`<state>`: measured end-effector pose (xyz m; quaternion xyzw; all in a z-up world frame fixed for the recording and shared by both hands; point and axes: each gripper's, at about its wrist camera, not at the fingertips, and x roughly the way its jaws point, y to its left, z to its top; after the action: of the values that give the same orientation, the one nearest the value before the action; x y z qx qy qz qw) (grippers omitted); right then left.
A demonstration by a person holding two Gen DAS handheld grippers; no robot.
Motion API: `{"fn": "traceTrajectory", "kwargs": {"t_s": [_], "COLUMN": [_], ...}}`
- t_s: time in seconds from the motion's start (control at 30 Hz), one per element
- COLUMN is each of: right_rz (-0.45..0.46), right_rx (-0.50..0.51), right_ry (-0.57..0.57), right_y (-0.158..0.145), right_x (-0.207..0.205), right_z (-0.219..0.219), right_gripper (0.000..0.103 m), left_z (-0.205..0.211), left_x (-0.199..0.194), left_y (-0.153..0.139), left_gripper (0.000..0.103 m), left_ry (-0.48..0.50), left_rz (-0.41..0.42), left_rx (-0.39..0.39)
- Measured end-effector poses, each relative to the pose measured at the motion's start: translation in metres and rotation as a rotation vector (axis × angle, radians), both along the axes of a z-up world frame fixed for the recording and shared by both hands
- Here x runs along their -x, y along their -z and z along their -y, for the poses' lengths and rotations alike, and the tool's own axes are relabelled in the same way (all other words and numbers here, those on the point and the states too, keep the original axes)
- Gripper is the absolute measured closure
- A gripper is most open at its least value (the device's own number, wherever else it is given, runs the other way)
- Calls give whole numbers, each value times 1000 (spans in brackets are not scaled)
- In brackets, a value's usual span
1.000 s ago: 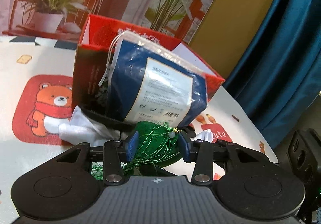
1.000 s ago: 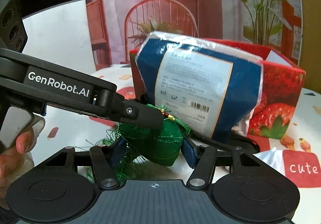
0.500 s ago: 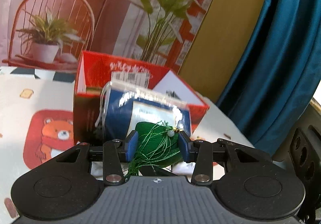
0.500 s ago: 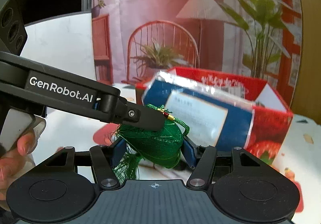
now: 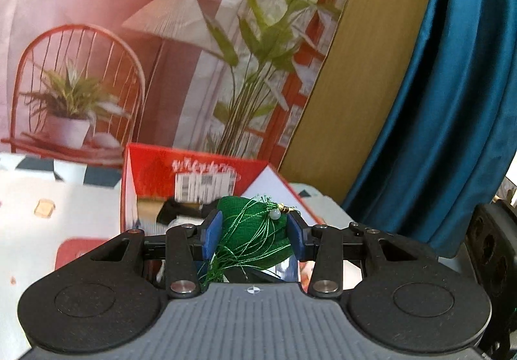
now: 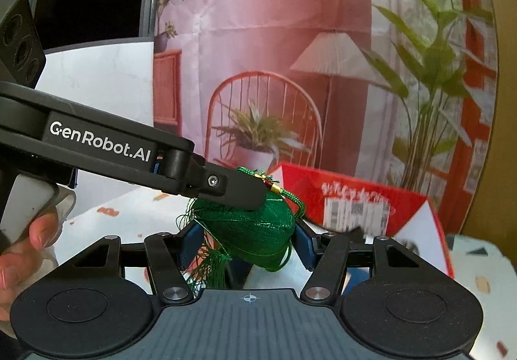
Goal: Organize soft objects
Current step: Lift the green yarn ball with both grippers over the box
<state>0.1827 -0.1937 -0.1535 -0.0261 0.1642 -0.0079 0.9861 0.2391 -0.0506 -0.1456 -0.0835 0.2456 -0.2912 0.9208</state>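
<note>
Left wrist view, both tools clamp green pouch (image 5: 255, 231), red box (image 5: 155, 172) behind.

both tools, left (image 5: 252, 235) and right (image 6: 245, 242), clamped, crossing each other.

A staged room set, not a real home. A printed backdrop (image 6: 274, 37) of chair, lamp and plants hangs behind a cartoon-print tablecloth (image 5: 58, 208), beside a teal curtain (image 5: 452, 101)
</note>
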Motion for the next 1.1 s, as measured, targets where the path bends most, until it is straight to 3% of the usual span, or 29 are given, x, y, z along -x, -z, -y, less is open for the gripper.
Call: {"fn": "traceTrajectory", "kwargs": {"t_s": [0.53,0.77,1.0,1.1], "right_rz": [34,2,2,2], "right_rx": [102,111,147,126], "right_ry": [-7,-13,-17,-21], "right_y": [-58,-48,-39,-36], "right_x": [-66,-111,-150,-162], "right_z": [52,79,84,86], "right_gripper": [47,47,47,47], "left_z": [27,37,38,38], "left_x": [-82,-125,-154,-162], "left_y": [-38,-24,-26,-20], "left_gripper": [58,58,58,58], "left_ry": [31,18,1,1], "left_rz": [70,23,63,40], "left_rx": [24,18,-2,-11]}}
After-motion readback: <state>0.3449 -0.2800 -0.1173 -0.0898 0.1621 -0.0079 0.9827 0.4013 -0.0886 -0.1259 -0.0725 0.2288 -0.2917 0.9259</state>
